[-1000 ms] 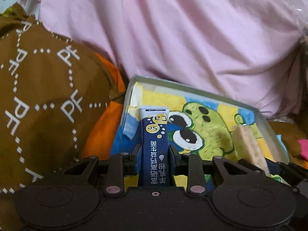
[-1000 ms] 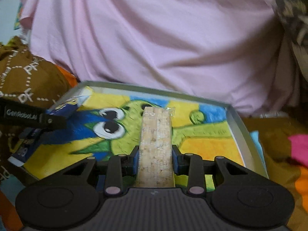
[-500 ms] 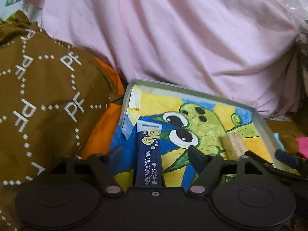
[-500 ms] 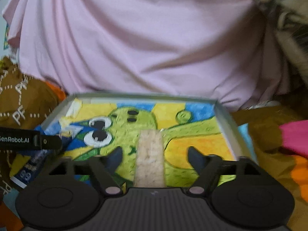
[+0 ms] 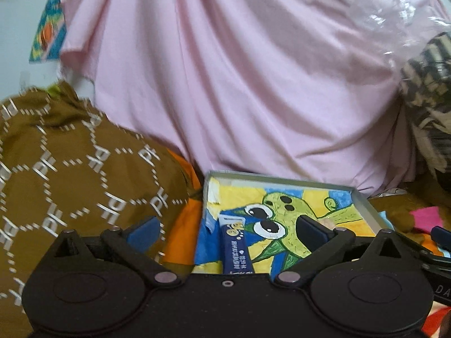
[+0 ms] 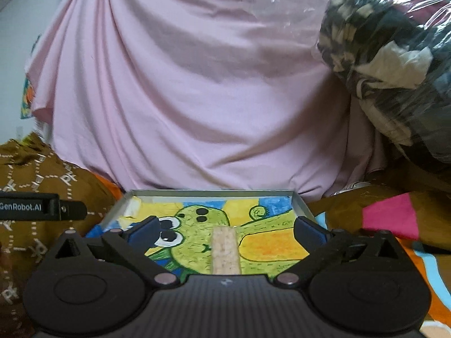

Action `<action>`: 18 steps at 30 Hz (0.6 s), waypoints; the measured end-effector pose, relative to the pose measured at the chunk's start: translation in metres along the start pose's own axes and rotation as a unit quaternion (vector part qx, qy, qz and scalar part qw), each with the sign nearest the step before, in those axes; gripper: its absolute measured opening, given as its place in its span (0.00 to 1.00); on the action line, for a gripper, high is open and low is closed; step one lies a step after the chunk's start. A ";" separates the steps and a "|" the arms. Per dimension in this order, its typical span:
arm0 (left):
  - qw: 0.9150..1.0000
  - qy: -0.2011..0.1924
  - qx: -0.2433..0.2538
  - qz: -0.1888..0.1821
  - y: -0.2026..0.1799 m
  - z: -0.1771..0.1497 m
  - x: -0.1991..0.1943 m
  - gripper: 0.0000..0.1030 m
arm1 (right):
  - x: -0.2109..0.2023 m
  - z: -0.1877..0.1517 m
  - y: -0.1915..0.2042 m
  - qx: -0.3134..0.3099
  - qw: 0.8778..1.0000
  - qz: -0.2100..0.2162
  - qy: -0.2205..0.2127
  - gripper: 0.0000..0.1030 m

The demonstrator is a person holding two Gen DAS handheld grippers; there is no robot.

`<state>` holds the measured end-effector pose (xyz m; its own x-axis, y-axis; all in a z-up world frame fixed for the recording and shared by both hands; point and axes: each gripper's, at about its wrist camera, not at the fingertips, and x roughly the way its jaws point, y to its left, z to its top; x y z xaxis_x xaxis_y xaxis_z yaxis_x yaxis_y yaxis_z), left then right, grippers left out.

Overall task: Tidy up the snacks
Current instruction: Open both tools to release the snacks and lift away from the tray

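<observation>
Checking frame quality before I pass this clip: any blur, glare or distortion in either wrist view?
Left wrist: brown cloth smeared by motion blur, blue sachet in the tray fairly sharp, glare on plastic at top right. Right wrist: sharper, glare on the wrapped bundle, snack bar clear. Both show fisheye bending at the edges.

Two snacks lying flat in tray (image 5: 363, 197).
Navy stick sachet (image 5: 235, 249) at tray's left side, lengthwise; beige cereal bar (image 6: 225, 250) on the green cartoon figure, lengthwise, mid-tray.
</observation>
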<state>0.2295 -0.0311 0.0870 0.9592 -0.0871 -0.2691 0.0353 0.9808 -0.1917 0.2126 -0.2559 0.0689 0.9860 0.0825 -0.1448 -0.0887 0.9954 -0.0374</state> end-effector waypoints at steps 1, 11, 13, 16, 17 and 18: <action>1.000 -0.008 0.008 0.002 0.000 -0.002 -0.008 0.99 | -0.007 -0.002 0.001 -0.003 1.000 0.000 -0.001 1.00; 0.998 -0.015 0.048 0.024 0.015 -0.039 -0.085 0.99 | -0.074 -0.018 0.018 -0.038 0.999 0.009 -0.023 1.00; 0.999 -0.006 0.043 0.024 0.022 -0.044 -0.099 0.99 | -0.089 -0.020 0.024 -0.047 0.998 0.016 -0.028 1.00; 0.999 0.009 0.035 0.017 0.032 -0.053 -0.118 0.99 | -0.107 -0.025 0.032 -0.046 0.998 0.026 -0.027 1.00; 0.999 0.016 0.036 0.013 0.036 -0.056 -0.124 0.99 | -0.112 -0.027 0.034 -0.043 0.998 0.029 -0.023 1.00; 0.999 0.023 0.040 0.009 0.039 -0.058 -0.129 0.99 | -0.118 -0.029 0.036 -0.040 0.999 0.033 -0.019 1.00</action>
<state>0.0911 0.0083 0.0590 0.9458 -0.0748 -0.3162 0.0415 0.9930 -0.1107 0.0894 -0.2313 0.0562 0.9822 0.1507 -0.1123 -0.1627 0.9808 -0.1071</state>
